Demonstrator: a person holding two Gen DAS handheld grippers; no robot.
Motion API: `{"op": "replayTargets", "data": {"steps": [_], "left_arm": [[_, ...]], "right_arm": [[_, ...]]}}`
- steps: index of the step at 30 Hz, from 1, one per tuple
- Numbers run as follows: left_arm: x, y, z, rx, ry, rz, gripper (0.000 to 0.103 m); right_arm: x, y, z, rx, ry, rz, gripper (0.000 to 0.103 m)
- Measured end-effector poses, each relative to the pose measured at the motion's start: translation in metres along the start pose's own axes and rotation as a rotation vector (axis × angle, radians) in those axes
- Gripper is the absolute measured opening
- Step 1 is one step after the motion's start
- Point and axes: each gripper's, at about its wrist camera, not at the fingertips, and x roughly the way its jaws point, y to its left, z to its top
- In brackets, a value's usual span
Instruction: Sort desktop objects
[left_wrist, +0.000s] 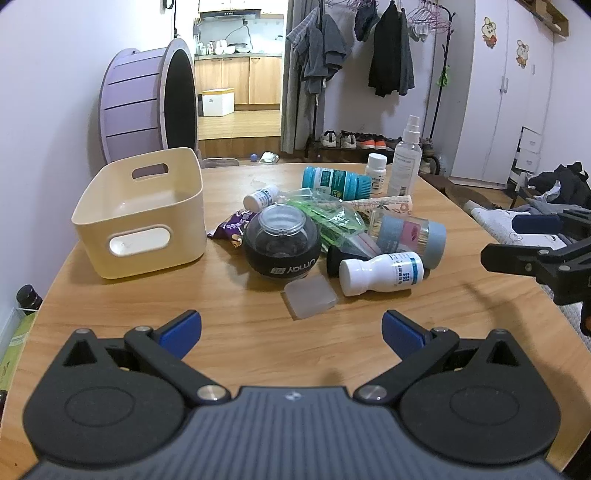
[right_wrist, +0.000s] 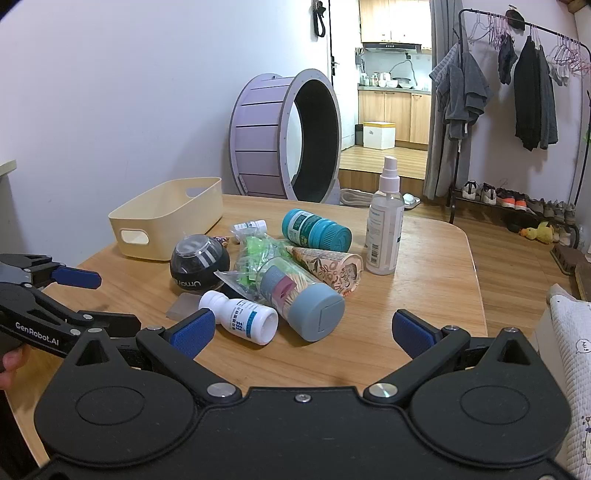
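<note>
A cream plastic bin (left_wrist: 144, 214) (right_wrist: 166, 221) stands empty at the table's left. Beside it lies a heap: a black gyro ball (left_wrist: 281, 247) (right_wrist: 197, 264), a white pill bottle (left_wrist: 380, 273) (right_wrist: 240, 317), a grey-capped toothpick jar (left_wrist: 410, 236) (right_wrist: 303, 302), a teal bottle (left_wrist: 334, 179) (right_wrist: 316, 229), a green bag (left_wrist: 328, 214) (right_wrist: 255, 258) and a frosted flat case (left_wrist: 309, 296). An upright spray bottle (left_wrist: 405, 158) (right_wrist: 386, 221) stands behind. My left gripper (left_wrist: 291, 332) is open, short of the case. My right gripper (right_wrist: 303, 328) is open near the white bottle and jar.
A wooden table (left_wrist: 240, 354) (right_wrist: 424, 288) carries everything, with bare wood in front and to the right. A purple wheel (right_wrist: 280, 136) stands behind the table, and a clothes rack (right_wrist: 517, 92) with shoes is at the back right. A dark bottle (left_wrist: 27, 297) stands off the left edge.
</note>
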Motion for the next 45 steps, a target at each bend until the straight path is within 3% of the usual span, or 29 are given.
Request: {"op": "replayTargets", "data": {"steps": [45], "left_arm": [[-0.0003, -0.0026, -0.0002, 0.021, -0.004, 0.015, 0.103]], "right_arm": [[0.0023, 0.0070, -0.0003, -0.027, 0.009, -0.014, 0.103]]}}
